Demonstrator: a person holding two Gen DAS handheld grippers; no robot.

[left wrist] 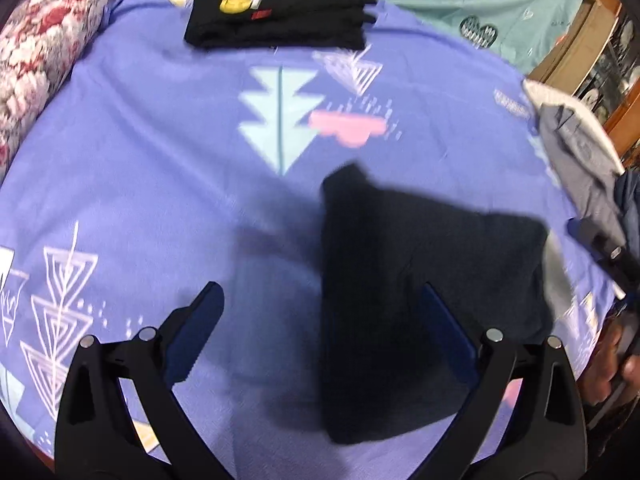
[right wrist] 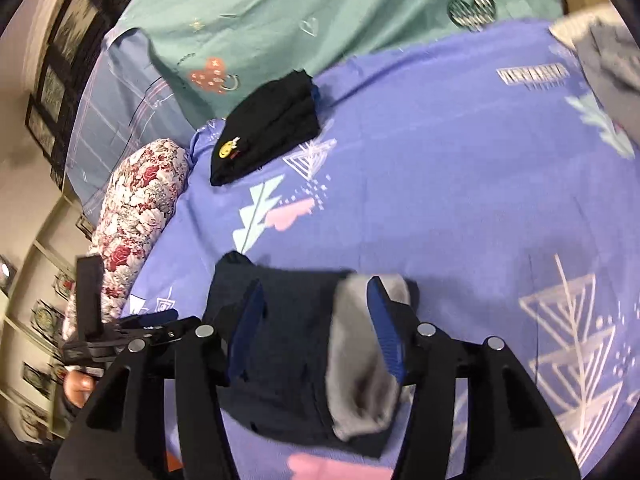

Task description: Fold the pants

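Observation:
Dark navy pants (left wrist: 400,280) lie folded into a compact bundle on the purple patterned bed sheet (left wrist: 160,160). My left gripper (left wrist: 322,292) hovers open above the bundle's left edge; its right finger is over the cloth and its left finger over bare sheet. In the right wrist view the pants (right wrist: 288,340) show a grey inner band (right wrist: 360,360). My right gripper (right wrist: 315,282) stands open over them, a blue pad on each side, nothing pinched. Each gripper shows at the edge of the other's view, with a hand (right wrist: 80,392) behind it.
A folded black garment with a yellow smiley patch (left wrist: 276,8) lies at the far end of the sheet. A floral pillow (left wrist: 40,60) is at the left. A grey clothes pile (left wrist: 576,152) sits at the right edge. A teal sheet (right wrist: 280,20) lies beyond.

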